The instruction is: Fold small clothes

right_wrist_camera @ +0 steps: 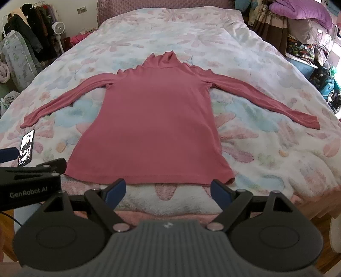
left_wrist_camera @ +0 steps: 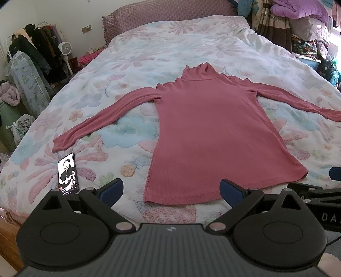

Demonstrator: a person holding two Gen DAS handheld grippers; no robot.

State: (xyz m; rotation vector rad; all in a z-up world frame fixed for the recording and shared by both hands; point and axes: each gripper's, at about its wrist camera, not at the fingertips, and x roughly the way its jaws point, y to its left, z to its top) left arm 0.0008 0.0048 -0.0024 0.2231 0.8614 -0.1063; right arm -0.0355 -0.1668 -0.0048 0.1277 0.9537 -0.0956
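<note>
A pink long-sleeved turtleneck top [left_wrist_camera: 213, 132] lies flat on the flowered bedspread, collar away from me, both sleeves spread out to the sides. It also shows in the right wrist view [right_wrist_camera: 153, 119]. My left gripper [left_wrist_camera: 171, 190] is open and empty, held just short of the hem near its left corner. My right gripper [right_wrist_camera: 168, 190] is open and empty, held just short of the middle of the hem. Each gripper's body shows at the edge of the other's view.
A phone [left_wrist_camera: 67, 173] with a lit screen lies on the bedspread [left_wrist_camera: 149, 53] left of the hem, below the left cuff; it also shows in the right wrist view [right_wrist_camera: 26, 148]. A clothes rack [left_wrist_camera: 38, 46] and fan [left_wrist_camera: 64, 48] stand left of the bed. Piled bedding [left_wrist_camera: 298, 12] stands at the right.
</note>
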